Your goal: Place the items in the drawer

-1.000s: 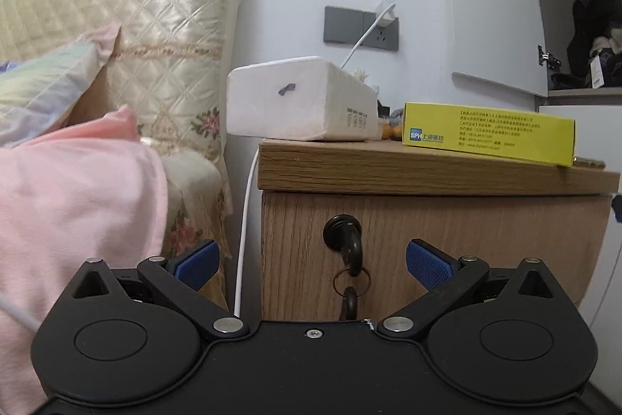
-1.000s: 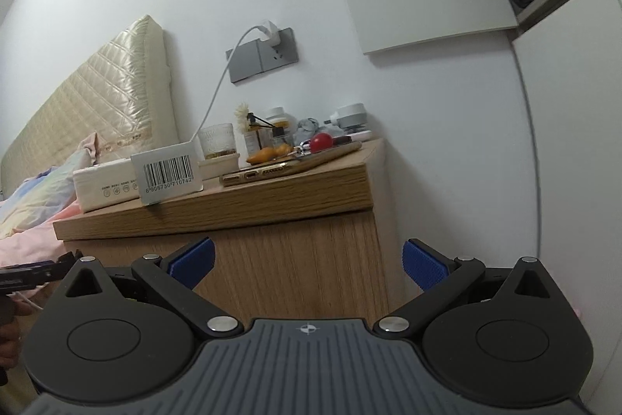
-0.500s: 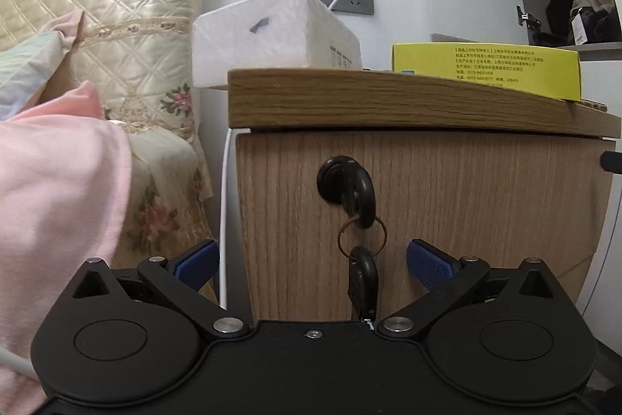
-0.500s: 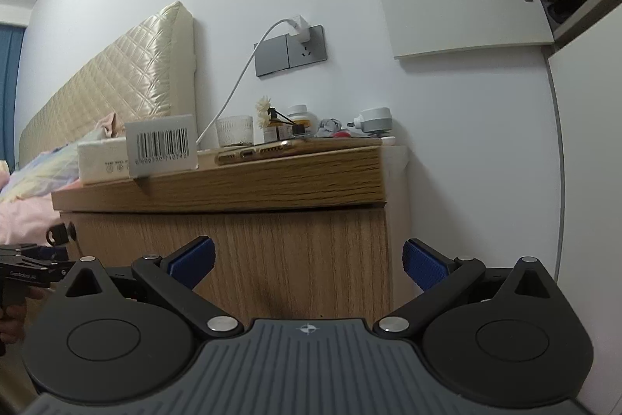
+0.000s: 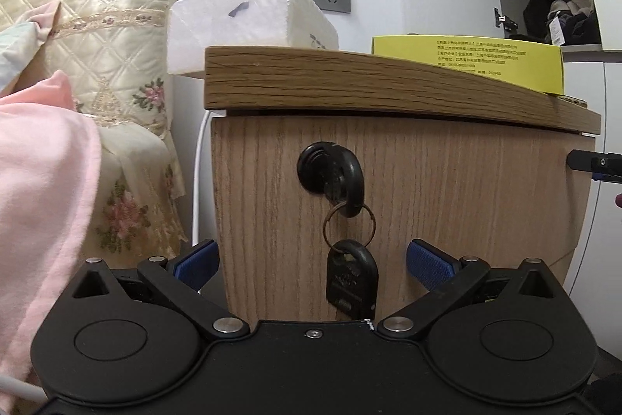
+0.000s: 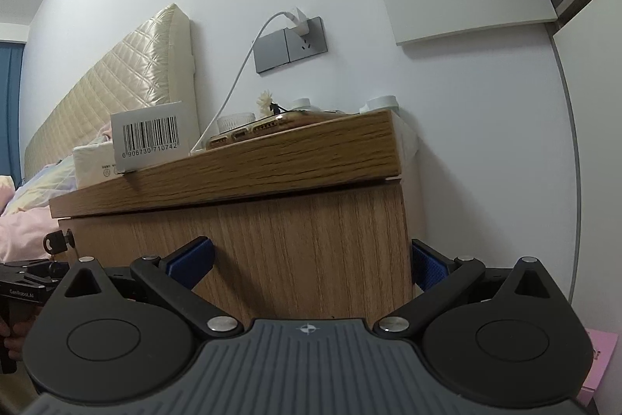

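Drawer [image 5: 388,189] shut — left gripper [image 5: 313,259], jaws wide, lines up on the key [image 5: 338,181] as a pull; right gripper [image 6: 309,259], wide and empty, waits beside.

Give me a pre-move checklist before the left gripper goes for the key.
1. Left gripper open, nothing held: ok.
2. Key in the drawer lock, between the fingers' line: ok.
3. Spare key hanging on the ring, low at the gripper, may snag: not ok.
4. Drawer shut: ok; locked or not: cannot tell.
5. Right gripper open, empty, at the cabinet's right corner, away from the key: ok.
6. Yellow box and tissue pack on top, back from the front edge: ok.
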Tool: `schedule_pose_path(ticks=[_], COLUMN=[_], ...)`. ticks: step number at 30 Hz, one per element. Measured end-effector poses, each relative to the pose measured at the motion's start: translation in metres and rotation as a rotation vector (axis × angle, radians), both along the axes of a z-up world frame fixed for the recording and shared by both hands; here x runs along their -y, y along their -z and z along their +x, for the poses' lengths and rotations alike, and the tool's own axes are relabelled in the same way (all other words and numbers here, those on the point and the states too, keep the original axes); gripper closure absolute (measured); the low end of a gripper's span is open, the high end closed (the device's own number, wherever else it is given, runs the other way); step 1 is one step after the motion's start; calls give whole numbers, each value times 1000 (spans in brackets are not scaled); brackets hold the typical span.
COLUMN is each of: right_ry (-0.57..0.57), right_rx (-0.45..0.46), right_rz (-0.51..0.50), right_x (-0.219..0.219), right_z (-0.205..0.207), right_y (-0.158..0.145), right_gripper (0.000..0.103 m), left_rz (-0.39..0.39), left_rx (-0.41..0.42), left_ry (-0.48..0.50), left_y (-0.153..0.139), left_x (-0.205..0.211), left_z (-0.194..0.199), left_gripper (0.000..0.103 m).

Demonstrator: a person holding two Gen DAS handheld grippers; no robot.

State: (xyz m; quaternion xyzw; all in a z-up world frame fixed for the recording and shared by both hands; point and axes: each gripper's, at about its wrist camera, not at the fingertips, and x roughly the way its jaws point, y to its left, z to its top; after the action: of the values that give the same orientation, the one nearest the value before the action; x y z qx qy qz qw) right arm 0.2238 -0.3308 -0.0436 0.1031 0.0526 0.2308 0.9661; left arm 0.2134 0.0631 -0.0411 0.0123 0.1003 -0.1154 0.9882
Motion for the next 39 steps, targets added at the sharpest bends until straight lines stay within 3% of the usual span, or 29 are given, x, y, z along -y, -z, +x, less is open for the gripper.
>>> schedule_pose_path(ticks=[6, 12, 20, 29, 39], right_ry=[-7, -57, -117, -170, -136], right_rx=[-4, 6, -1, 8, 5], right_rz=[11, -84, -91, -125, -132], right_x=[1, 1, 11, 17, 13], right_z=[1, 0, -5, -26, -56], right_y=[-3, -5, -9, -12, -13], right_gripper=[0, 0, 0, 0, 0], left_rz=[0, 3, -39, -52, -74], left_rx=[2, -2, -32, -27, -3], left_ry=[14, 13, 24, 21, -2], left_y=[2, 3, -2, -3, 1], left_x=[3, 5, 0, 2, 3], left_z=[1, -1, -8, -33, -65], left_gripper=[0, 2, 3, 3, 1])
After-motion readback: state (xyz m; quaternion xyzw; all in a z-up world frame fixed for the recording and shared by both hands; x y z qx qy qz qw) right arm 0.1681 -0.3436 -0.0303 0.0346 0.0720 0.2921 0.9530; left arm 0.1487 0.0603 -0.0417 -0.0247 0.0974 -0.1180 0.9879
